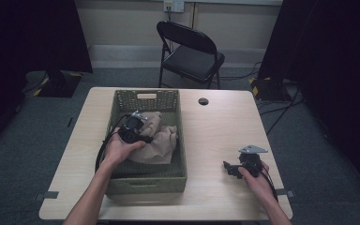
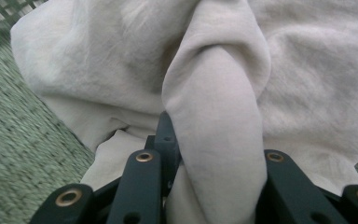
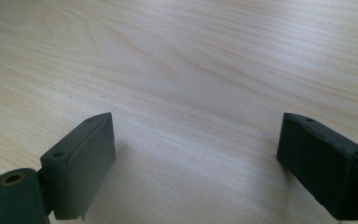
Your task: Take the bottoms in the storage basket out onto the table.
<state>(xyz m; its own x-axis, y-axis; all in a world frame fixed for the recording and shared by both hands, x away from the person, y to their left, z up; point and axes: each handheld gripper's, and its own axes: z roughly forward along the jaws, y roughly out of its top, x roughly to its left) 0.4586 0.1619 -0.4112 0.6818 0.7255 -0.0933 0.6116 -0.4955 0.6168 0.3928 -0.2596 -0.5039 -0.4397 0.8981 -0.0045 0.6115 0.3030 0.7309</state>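
Inside the green woven basket [image 1: 122,180] on the pale wooden table [image 1: 215,140], the left tool [image 1: 138,123] pinches a fold of crumpled beige cloth [image 2: 214,140], while the right tool [image 1: 232,169] rests wide open, well apart.

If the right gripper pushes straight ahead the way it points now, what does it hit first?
Most likely nothing but the bare table: the right gripper has its jaws wide open over plain wood. From above it seems aimed left toward the basket, but depth there is unclear.

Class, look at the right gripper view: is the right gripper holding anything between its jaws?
No: the right gripper has its jaws spread wide apart, with just bare wooden table between them.
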